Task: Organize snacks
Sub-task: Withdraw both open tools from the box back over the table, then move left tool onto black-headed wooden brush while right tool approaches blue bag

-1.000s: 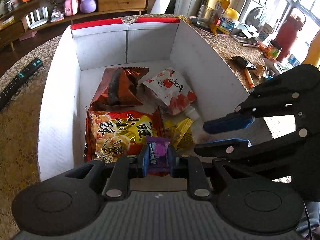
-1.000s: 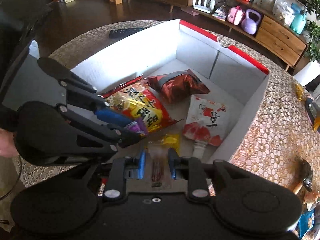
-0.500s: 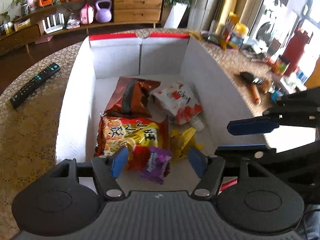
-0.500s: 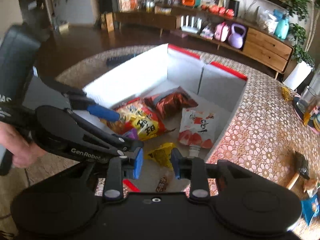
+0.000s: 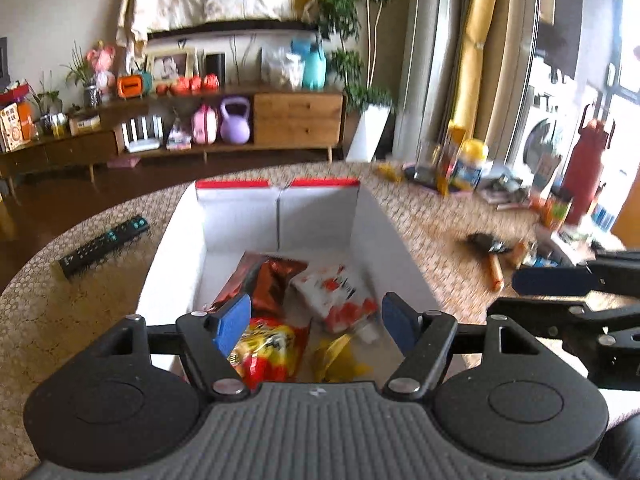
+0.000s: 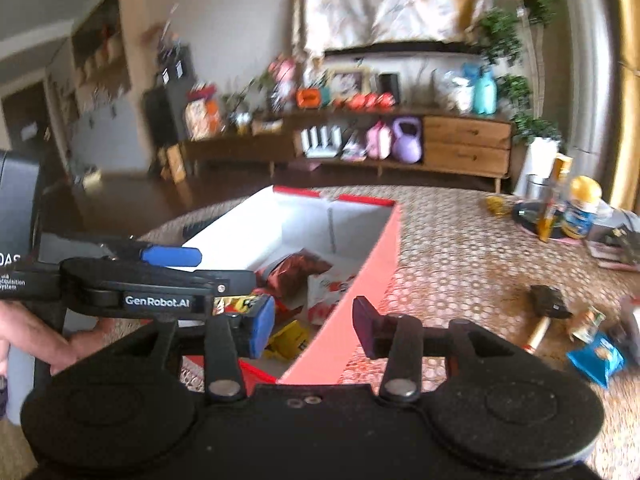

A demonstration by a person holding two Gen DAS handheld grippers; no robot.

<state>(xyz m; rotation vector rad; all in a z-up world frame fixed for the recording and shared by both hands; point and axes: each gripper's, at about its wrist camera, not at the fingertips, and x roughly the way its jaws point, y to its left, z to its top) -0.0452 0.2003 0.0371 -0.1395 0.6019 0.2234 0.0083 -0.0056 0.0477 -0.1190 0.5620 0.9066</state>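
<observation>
Left wrist view looks across a white box (image 5: 372,236) with red-edged flaps standing on the patterned table (image 5: 80,304); the snacks lie inside on its floor: a dark red foil bag (image 5: 276,280) at the far end, a white and red pouch (image 5: 340,296) to its right, a red and yellow packet (image 5: 272,352) nearer, and a yellow wrapper (image 5: 336,356) at the near right. The left tool (image 5: 316,322) hangs above the near end of the box with its blue pads wide apart and nothing between them. The right tool (image 6: 312,326) is likewise spread and empty, held over the near right wall of the box (image 6: 360,292), which blocks part of the snacks from the right wrist view. A black remote (image 5: 104,246) lies on the table left of the box; a hammer (image 5: 490,254) lies to the right, and a tray with bottles (image 5: 452,168) stands at the far right. Half a second ago the left tool had just let a purple snack fall into the near end; now both tools have lifted back, the views have tilted up toward the sideboard (image 5: 240,120), and the purple snack is hidden below the left tool's body.
</observation>
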